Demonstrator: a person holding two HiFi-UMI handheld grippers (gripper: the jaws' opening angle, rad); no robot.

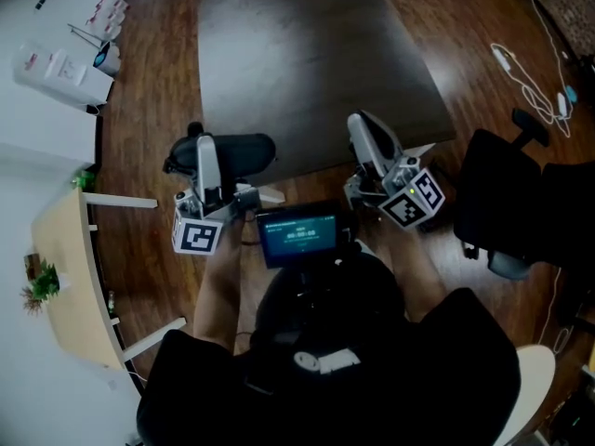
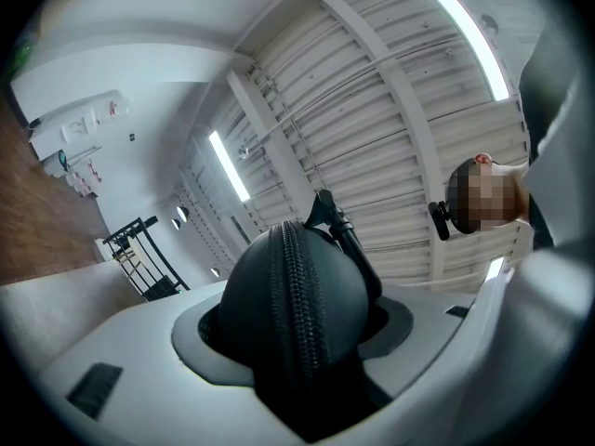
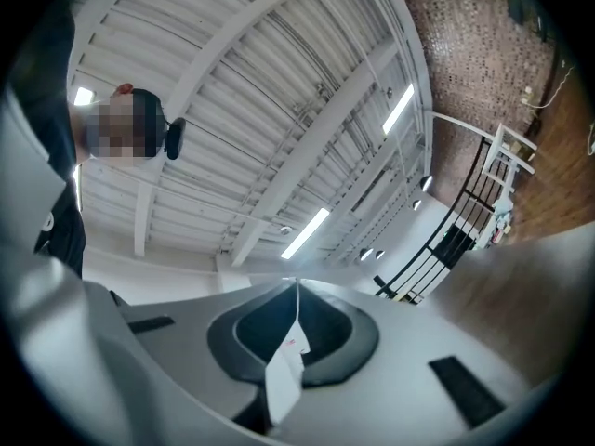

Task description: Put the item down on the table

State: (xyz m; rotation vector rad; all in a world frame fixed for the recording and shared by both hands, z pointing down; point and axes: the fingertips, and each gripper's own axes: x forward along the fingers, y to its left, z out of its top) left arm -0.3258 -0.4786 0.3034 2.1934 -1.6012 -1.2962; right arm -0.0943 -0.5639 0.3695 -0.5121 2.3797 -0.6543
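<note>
Two grippers hover at the edge of the dark bench [image 1: 307, 54], the left gripper [image 1: 203, 151] holding a black zip case [image 1: 246, 151] up. Its own view shows it squeezing the fat middle, good for a light, smooth-looking case. The right gripper [image 3: 296, 295] pinches a thin white slip [image 3: 284, 374].

White left gripper [image 1: 206, 151], right gripper [image 1: 363, 130]; square-marker cubes [image 1: 197, 237]; black clothing [image 1: 372, 351].
</note>
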